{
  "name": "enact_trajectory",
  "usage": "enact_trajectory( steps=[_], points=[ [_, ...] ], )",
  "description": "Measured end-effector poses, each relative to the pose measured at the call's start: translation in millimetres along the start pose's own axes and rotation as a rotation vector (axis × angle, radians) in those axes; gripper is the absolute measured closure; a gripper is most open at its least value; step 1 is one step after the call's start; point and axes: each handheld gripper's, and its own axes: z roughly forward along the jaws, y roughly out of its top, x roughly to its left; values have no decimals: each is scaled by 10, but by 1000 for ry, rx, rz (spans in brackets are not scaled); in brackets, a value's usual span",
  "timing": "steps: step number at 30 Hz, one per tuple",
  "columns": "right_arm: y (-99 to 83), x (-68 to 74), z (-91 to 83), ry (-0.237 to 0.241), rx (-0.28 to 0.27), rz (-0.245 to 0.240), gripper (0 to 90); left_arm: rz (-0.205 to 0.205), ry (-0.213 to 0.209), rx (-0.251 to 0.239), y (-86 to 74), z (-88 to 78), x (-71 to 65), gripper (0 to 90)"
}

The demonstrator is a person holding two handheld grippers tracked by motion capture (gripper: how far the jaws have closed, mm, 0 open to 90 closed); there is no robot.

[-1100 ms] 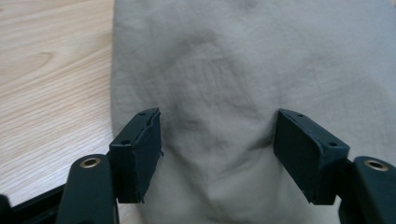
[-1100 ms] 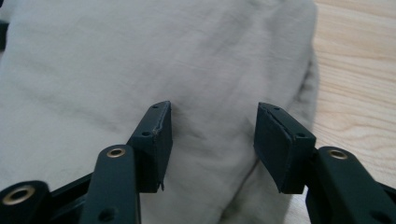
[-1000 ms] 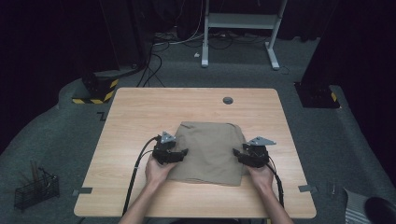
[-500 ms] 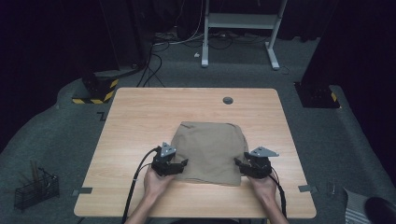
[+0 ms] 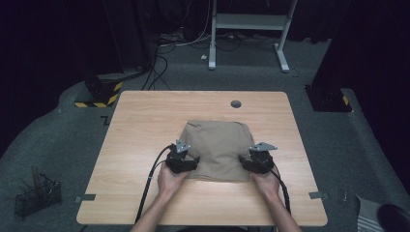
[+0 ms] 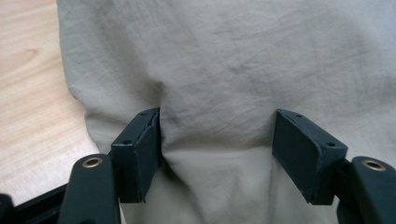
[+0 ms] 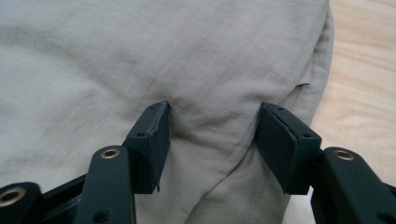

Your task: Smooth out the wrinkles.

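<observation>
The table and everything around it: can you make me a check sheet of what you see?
Surface: wooden table, round hole near far edge.
Job's things: folded beige cloth lying flat, nearer the person.
Clutter: nothing seen on the table.
Grippers: left gripper and right gripper at the cloth's near corners, jaws apart, cloth bunched between them, not pinched.
Cables: black cable trails from the left gripper; more on the floor.
Surroundings: dark room, white frame, wire basket on the floor.

Setting: lab or recording studio. Evidence: wooden table (image 5: 145, 121) on grey carpet (image 5: 338, 145); black curtains (image 5: 48, 43); cables (image 5: 164, 53) trailing over floor; white metal stand (image 5: 249, 21); hazard-striped equipment base (image 5: 99, 92); wire basket (image 5: 36, 198).
</observation>
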Motion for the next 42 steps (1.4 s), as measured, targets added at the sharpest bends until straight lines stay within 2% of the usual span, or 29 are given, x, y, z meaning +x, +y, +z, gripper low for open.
enact_trajectory(
  steps=[6, 11, 12, 15, 20, 25, 29, 32, 42],
  points=[
    [103, -21, 114, -8, -1, 2, 430, -16, 12, 0, 72, 75, 92, 329],
    [114, -26, 122, -1, 0, 7, 430, -37, 13, -15, 78, 49, 144, 333],
    [111, -26, 105, -1, 0, 12, 431, -33, 10, -27, 80, 11, 152, 332],
    [89, -46, -12, 4, -47, 24, 436, -38, -10, -55, 91, -106, 177, 332],
    [50, -119, -224, -4, -87, 39, 439, -40, 6, -88, 89, -335, 268, 332],
    [-39, -215, -373, -14, -118, 83, 444, -53, 13, -122, 61, -507, 346, 333],
    [-98, -270, -452, -22, -130, 100, 446, -54, 16, -128, 16, -603, 397, 334],
    [-139, -303, -506, -24, -143, 116, 449, -71, 15, -129, -34, -650, 445, 336],
    [-297, -400, -623, -59, -136, 161, 456, -121, 31, -124, -208, -783, 602, 341]
  ],
)
